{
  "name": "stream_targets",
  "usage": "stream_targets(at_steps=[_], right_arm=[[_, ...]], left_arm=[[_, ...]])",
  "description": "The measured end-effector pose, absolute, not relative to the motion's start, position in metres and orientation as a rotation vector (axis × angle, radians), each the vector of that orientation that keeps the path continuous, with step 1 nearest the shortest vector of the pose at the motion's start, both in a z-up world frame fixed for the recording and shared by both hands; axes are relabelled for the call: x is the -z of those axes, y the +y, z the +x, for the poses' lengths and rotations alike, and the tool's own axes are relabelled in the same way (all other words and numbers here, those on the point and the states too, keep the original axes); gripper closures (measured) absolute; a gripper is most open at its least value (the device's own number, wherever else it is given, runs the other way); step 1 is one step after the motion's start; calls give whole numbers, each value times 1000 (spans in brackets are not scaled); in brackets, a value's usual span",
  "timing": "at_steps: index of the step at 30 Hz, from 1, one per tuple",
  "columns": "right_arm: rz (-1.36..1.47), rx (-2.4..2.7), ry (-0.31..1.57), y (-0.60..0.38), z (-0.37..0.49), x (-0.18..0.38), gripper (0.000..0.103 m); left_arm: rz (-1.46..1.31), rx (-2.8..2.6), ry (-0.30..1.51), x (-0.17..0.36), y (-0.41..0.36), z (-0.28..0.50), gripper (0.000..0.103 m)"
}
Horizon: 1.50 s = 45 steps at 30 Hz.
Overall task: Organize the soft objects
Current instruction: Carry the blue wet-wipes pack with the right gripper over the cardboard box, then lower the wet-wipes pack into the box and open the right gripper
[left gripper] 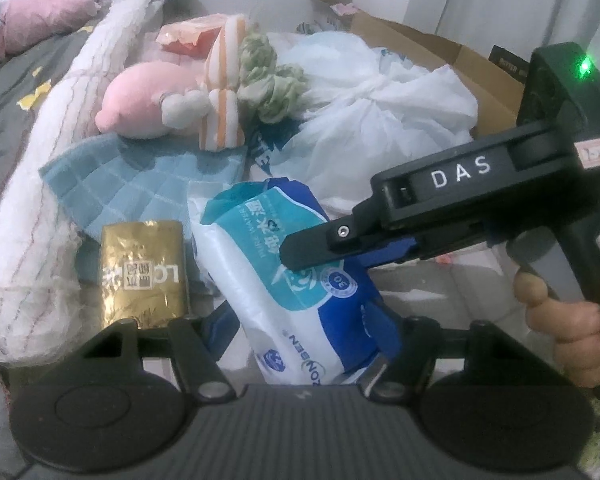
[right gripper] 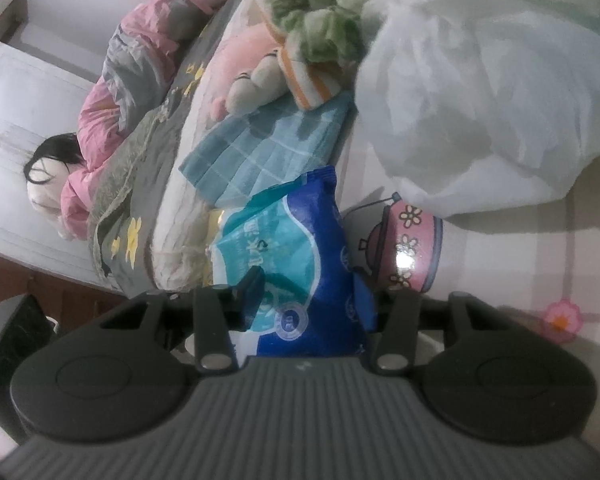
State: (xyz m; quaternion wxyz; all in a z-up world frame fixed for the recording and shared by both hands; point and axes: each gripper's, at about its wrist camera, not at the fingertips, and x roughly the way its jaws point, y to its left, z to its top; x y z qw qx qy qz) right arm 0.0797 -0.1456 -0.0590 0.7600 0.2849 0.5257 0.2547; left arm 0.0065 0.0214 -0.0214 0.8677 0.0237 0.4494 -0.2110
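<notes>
A blue and white wet-wipes pack stands on end in front of the bed. My right gripper comes in from the right, a hand on its handle, and is shut on the pack's upper part. In the right wrist view the pack fills the space between that gripper's fingers. My left gripper is open around the pack's lower end, with a thin gap at its left finger. A gold packet stands to the left of the pack. Behind lie a blue checked towel and a pink plush toy.
An orange-striped and green plush leans on a knotted white plastic bag. A cardboard box stands behind the bag. A white quilt hangs off the bed on the left. A black-haired doll lies at the far left.
</notes>
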Motion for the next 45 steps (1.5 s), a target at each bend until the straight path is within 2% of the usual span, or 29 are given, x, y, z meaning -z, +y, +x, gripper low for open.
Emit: stream_targets(at_steps=[8, 18, 32, 39, 45], right_arm=[[594, -576, 1089, -144, 75, 33, 55], [559, -607, 937, -167, 72, -26, 55], [569, -502, 739, -261, 96, -104, 54], [609, -396, 740, -347, 134, -115, 53], [712, -318, 872, -420, 176, -75, 53]], left_arm=[[68, 429, 859, -3, 19, -3, 34], [137, 443, 698, -52, -5, -1, 34], [216, 604, 543, -111, -104, 63, 34], [198, 729, 637, -112, -183, 121, 34], [212, 792, 824, -75, -240, 174, 34]])
